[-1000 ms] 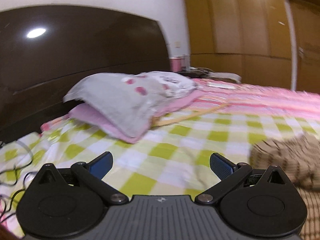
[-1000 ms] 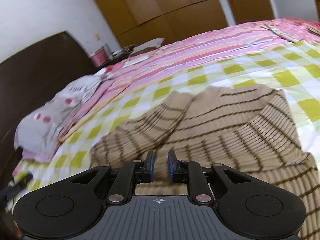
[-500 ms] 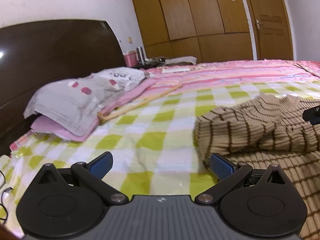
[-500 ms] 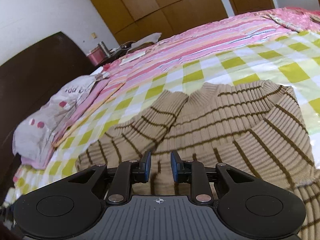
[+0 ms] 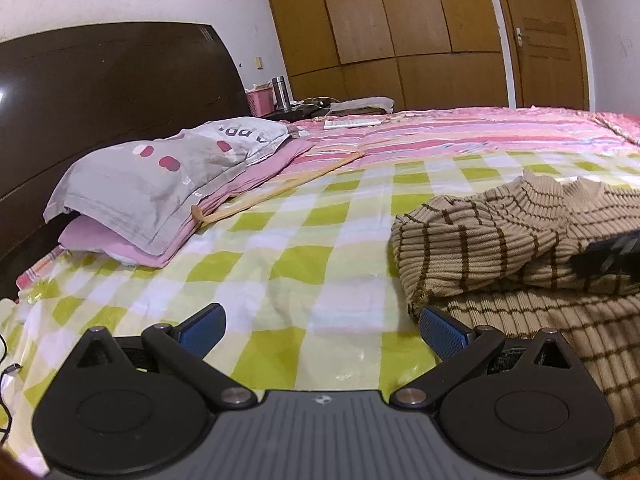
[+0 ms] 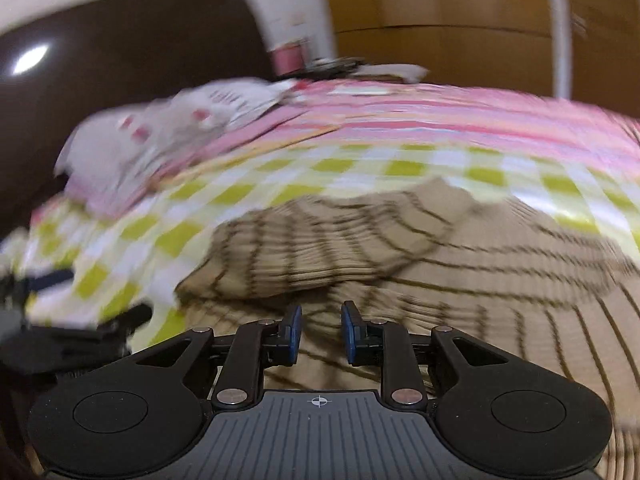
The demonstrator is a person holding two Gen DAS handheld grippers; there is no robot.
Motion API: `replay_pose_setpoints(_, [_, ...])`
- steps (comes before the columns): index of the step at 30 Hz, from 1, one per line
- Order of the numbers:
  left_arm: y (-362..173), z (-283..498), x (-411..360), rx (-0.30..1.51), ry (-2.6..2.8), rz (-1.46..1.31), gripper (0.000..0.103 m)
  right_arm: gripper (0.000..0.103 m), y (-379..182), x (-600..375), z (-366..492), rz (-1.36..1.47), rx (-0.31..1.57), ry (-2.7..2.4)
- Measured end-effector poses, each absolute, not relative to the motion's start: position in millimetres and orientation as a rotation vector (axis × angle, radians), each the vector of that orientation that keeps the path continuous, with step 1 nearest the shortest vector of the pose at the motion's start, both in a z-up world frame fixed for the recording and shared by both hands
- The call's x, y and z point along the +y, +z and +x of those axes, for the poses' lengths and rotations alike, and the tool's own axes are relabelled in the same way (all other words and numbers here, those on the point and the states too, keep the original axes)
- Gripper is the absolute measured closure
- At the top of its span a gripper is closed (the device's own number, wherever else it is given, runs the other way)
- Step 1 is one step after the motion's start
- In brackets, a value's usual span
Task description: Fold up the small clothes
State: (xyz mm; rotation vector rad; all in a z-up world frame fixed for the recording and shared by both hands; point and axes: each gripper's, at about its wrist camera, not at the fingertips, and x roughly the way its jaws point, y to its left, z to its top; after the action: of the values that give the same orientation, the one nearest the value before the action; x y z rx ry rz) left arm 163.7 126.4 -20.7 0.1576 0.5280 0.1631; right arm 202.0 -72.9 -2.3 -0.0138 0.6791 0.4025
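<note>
A tan sweater with thin brown stripes (image 5: 500, 240) lies on the checked bedspread, one sleeve folded across its body. My left gripper (image 5: 322, 326) hovers open over the bare spread just left of the sweater's edge, nothing between its blue pads. In the blurred right wrist view the sweater (image 6: 460, 264) fills the lower right. My right gripper (image 6: 319, 330) sits low over it with a narrow gap; its jaws are opening and no cloth is pinched between them. The left gripper (image 6: 60, 332) shows dimly at that view's left edge, the right gripper (image 5: 608, 256) at the left wrist view's right edge.
A grey pillow on a pink one (image 5: 160, 184) rests against the dark headboard (image 5: 100, 80). A thin wooden stick (image 5: 280, 192) lies beside them. A pink striped blanket (image 5: 480, 136) covers the bed's far side. Wooden wardrobes (image 5: 400, 32) and a cluttered nightstand (image 5: 304, 104) stand beyond.
The left gripper swung right, bringing the sweater into view, then held still. The right gripper rolled and shifted over the sweater while its jaws widened slightly.
</note>
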Motion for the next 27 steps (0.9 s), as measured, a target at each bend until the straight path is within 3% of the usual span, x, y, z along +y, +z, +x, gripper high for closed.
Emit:
replay_pose_setpoints(13, [-19,167,135,0.525,0.159,0.119,0.0,0.071,-30,-8,229,-0.345,0.672,0.463])
replay_pose_setpoints(14, [-19,168,135,0.526,0.161,0.119,0.0,0.073,-31,-6,231,-0.356,0.674,0.463])
replay_pose_setpoints(16, [-18,168,136,0.522,0.163,0.117,0.0,0.094,-30,-3,234,-0.362,0.675,0.455])
replay_pose_setpoints(17, [-17,168,137,0.519,0.164,0.113,0.0,0.097,-29,-2,234,-0.356,0.68,0.463])
replay_pose_setpoints(23, [-16,168,141,0.521,0.166,0.091,0.0,0.101,-29,0,212,-0.406,0.677,0.554])
replay_pose_setpoints(27, [-15,167,141,0.508,0.168,0.093,0.0,0.092,-12,-22,210,-0.271,0.667,0.536])
